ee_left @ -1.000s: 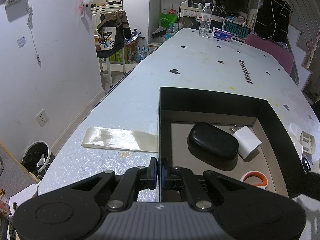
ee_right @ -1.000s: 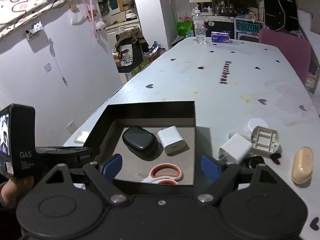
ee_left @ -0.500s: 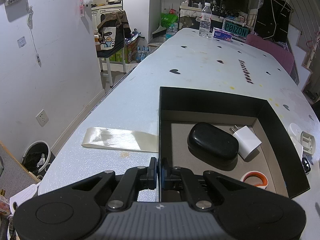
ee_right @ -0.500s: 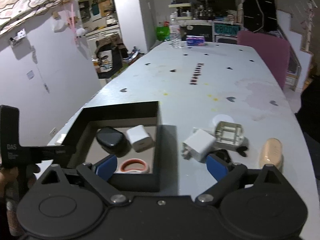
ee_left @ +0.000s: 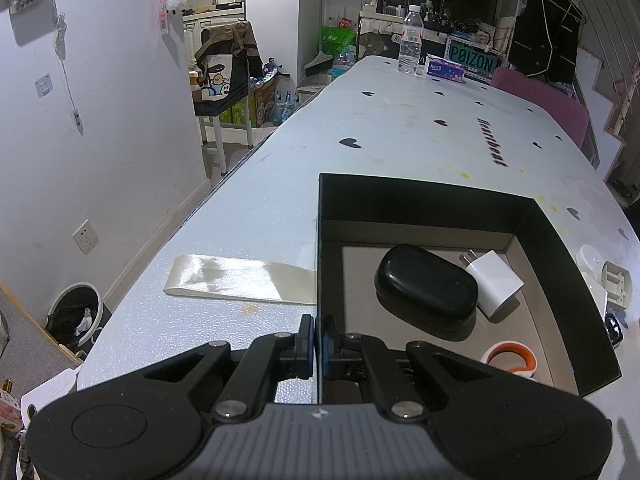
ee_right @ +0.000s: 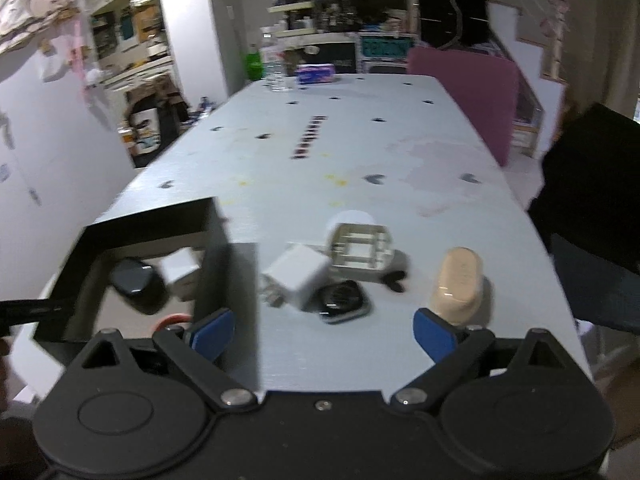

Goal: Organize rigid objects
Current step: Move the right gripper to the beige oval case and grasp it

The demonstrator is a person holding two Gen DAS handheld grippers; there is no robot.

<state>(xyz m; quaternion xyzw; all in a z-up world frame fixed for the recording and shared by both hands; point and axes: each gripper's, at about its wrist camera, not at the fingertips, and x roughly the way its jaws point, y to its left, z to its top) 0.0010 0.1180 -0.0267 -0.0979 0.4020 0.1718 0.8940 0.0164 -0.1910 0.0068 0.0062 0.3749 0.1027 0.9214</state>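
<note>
A black open box (ee_left: 424, 200) (ee_right: 152, 220) lies on the white table. Inside it are a black case (ee_left: 426, 286), a white charger (ee_left: 496, 282) and orange-handled scissors (ee_left: 510, 360). My left gripper (ee_left: 319, 344) is shut on the box's left wall. My right gripper (ee_right: 324, 330) is open and empty, low over the table. In front of it lie a white charger (ee_right: 298, 274), a black smartwatch (ee_right: 342, 300), a beige frame piece (ee_right: 360, 246) and a tan oval case (ee_right: 458, 280).
A cream ribbon strip (ee_left: 240, 278) lies left of the box. A water bottle (ee_left: 410, 40) and a tissue pack (ee_left: 444, 70) stand at the table's far end. A pink chair (ee_right: 468, 100) is at the right edge. A bin (ee_left: 74, 312) is on the floor at left.
My right gripper has swung right, from over the box to over the loose items beside it. My left gripper and the box have not moved.
</note>
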